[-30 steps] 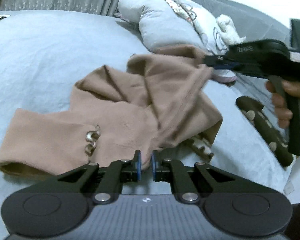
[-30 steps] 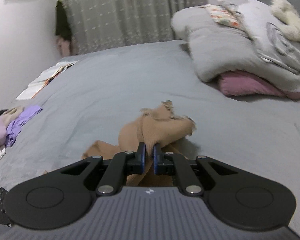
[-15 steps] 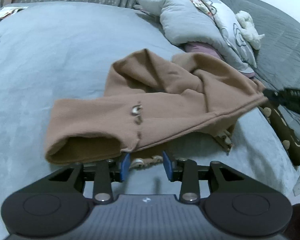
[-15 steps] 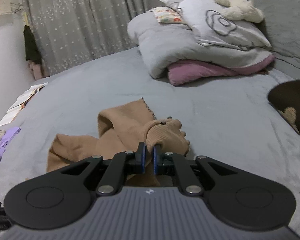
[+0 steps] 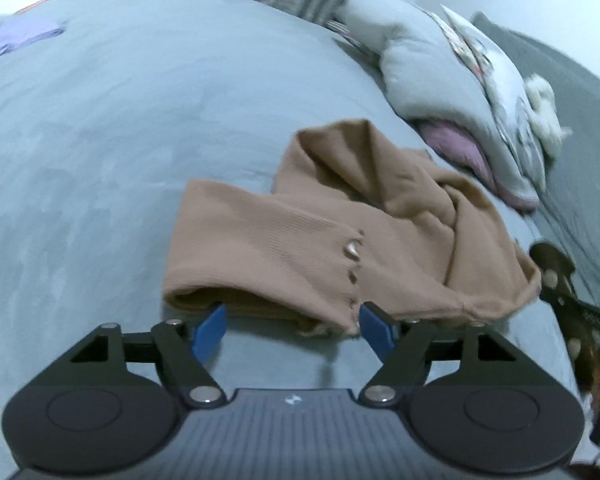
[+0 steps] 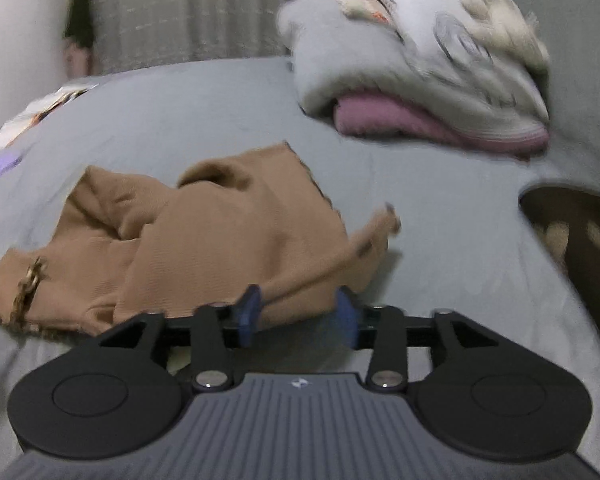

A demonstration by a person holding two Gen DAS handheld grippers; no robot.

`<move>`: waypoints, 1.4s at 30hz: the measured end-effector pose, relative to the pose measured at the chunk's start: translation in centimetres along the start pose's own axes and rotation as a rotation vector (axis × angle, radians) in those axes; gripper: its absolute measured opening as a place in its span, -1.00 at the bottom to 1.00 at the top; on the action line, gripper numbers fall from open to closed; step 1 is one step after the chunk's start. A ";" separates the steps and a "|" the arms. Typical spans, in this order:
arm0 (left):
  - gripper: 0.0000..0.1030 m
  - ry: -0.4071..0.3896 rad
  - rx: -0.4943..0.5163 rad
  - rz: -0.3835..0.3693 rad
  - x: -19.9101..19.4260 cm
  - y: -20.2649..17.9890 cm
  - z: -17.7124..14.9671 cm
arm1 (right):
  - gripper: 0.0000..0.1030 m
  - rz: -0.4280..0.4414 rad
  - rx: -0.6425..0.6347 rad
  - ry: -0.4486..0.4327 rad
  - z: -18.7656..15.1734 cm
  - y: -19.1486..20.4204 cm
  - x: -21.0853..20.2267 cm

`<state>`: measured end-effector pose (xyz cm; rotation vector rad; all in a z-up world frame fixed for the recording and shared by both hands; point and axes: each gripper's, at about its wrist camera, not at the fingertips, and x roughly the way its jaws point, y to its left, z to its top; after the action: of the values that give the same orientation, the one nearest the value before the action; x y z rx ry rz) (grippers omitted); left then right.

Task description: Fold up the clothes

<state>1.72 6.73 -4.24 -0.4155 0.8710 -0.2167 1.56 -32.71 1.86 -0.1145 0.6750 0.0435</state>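
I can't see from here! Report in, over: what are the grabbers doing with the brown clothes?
Left gripper open. Right gripper open. Brown garment lies rumpled on the bed, ungripped. Dark spotted cloth lies apart, right side.

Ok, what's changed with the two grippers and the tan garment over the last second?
Both let go. The left gripper, shut a second ago, opened in steps and is now wide open at the tan garment's near edge. The right gripper, clamped on a bunched corner until half a second ago, has opened, and the cloth now lies slack on the grey bed. The pillow pile stayed put.
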 end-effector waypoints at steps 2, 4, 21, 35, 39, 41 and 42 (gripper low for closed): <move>0.55 -0.020 -0.061 0.001 -0.1 0.6 -0.1 | 0.17 0.010 -0.116 -0.037 0.3 1.2 -0.9; 0.56 -0.030 -0.084 -0.001 -0.1 1.0 -0.2 | 0.17 0.054 -0.250 -0.095 0.1 3.0 -2.0; 0.56 0.018 0.092 -0.003 1.6 -0.1 -0.3 | 0.17 0.309 -0.771 -0.052 -2.2 14.5 3.9; 0.58 0.040 0.124 -0.037 2.2 0.4 -0.6 | -0.77 0.237 -0.977 -0.148 -5.2 17.7 6.4; 0.58 0.051 0.128 -0.048 1.9 0.1 -0.3 | -0.82 0.293 -0.916 -0.212 -4.5 16.9 5.4; 0.58 0.058 0.134 -0.069 1.6 -0.1 -0.1 | -0.82 0.298 -0.884 -0.237 -3.8 16.5 4.9; 0.58 0.057 0.137 -0.078 1.4 -0.3 0.0 | -0.82 0.300 -0.869 -0.243 -3.4 16.4 4.6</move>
<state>2.61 6.03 -5.04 -0.3166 0.8905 -0.3592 1.74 -16.82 -5.18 -0.8288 0.3862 0.6316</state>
